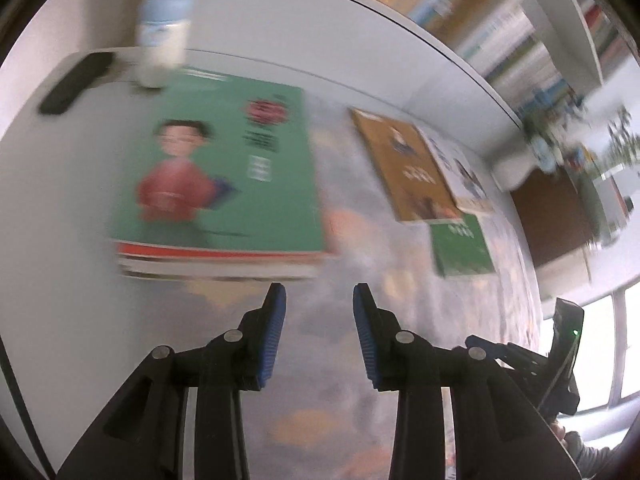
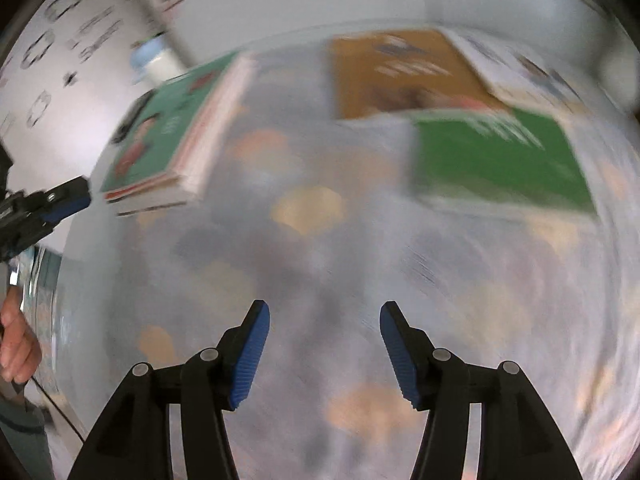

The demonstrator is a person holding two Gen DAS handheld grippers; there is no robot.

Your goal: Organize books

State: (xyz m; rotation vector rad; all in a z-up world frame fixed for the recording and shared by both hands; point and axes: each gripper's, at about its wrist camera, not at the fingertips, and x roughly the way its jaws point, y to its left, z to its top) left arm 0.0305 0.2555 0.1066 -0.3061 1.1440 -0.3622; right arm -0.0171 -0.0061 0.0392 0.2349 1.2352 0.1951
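Showing bookshelf [image 1: 500,36] only in L view; L claw [image 1: 319,300], R claw [image 2: 325,316] both parted, empty.

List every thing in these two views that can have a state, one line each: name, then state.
Left gripper: open, nothing between the jaws.
Right gripper: open, empty.
Book stack: flat, green cover on top, face up.
Brown book: flat, closed, partly over the green one.
White book: flat, overlapping the brown book.
Green book: flat, closed.
Bottle: upright, capped.
Phone: flat, screen dark.
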